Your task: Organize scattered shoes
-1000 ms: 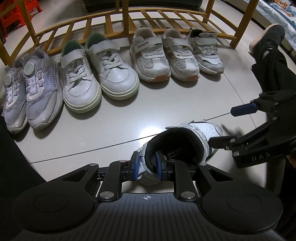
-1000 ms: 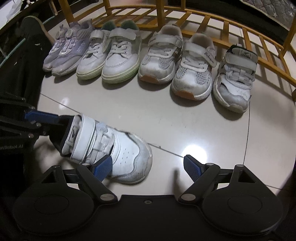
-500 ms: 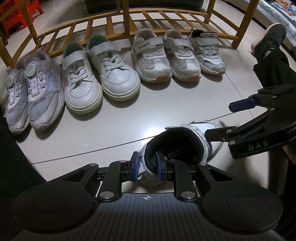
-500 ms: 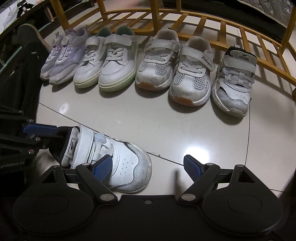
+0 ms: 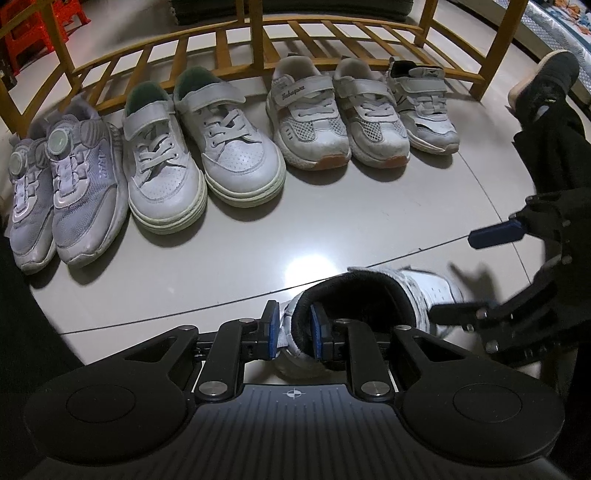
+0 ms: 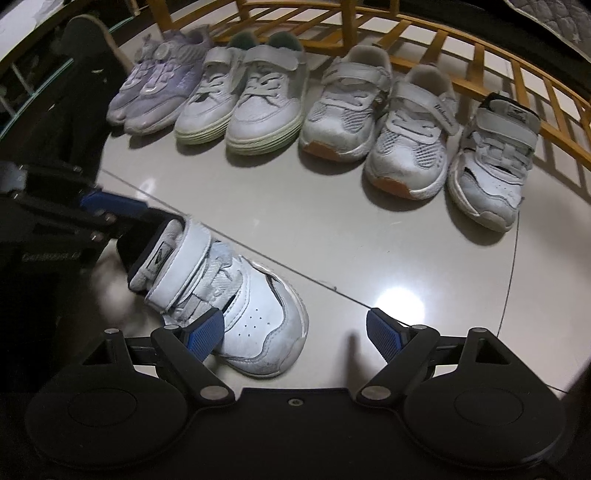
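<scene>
So, the loose white shoe (image 6: 221, 302) is sitting out on the tile floor (image 6: 369, 236), well in front of the row of shoes (image 5: 236, 147) that's lined up against the wooden rack (image 5: 332, 33). Its heel collar is pinched by the left gripper (image 5: 293, 330), jaws narrowed right down on the padded rim, one pad inside the opening and one outside.

The right gripper (image 6: 295, 330) is spread wide with nothing clamped. The shoe's toe is seen next to its left pad; whether that pad actually touches can't be made out.

What the next move hangs on, probably: relative to the rack, the lone gray-white shoe (image 6: 491, 166) at the right end of the row has no partner, and the space beside it is off toward the right gripper's side. The loose shoe's long axis is angled, heel toward the left gripper, toe aimed at the right one, so it isn't parallel with the row yet. A swing of the toe is likely needed before it's set down, and the heel is already held by the left hand.
</scene>
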Motion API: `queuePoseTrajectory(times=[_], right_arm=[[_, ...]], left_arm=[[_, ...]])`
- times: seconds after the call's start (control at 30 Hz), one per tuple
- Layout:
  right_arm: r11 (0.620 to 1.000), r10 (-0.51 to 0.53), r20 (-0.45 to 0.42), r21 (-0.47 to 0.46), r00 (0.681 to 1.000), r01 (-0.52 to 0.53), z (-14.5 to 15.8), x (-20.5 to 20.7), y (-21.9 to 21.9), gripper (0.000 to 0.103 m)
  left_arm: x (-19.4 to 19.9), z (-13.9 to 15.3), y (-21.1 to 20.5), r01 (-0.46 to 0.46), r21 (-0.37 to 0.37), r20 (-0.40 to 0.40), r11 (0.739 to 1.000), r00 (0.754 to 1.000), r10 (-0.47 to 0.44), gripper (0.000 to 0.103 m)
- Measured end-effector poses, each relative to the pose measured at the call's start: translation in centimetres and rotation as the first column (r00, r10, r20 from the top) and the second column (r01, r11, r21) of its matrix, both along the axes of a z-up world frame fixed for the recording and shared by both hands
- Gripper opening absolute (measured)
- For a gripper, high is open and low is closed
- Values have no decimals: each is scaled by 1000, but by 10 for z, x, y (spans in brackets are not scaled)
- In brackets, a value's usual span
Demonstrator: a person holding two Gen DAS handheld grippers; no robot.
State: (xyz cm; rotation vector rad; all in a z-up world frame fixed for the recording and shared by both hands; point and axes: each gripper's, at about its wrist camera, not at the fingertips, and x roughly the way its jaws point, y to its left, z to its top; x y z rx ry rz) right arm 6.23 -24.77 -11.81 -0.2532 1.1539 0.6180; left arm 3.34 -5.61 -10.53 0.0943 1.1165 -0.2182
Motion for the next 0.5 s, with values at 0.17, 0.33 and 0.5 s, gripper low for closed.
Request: queuePoseTrajectory(times=[0.17,0.33,0.5], right_arm=[[1000,27,-19,4,999,-27,1,-4,5,87],[996,82,-56,27,995,-81,-1,-11,16,87],[991,137,-40,8,990,-137,-5,-15,31,86]], left_arm=[[4,0,0,10,5,5,1000,1000,-10,18],[6,-1,0,12,3,10,1000,1000,-12,19],[5,-1,0,31,-3,8,1000,999,-31,19]])
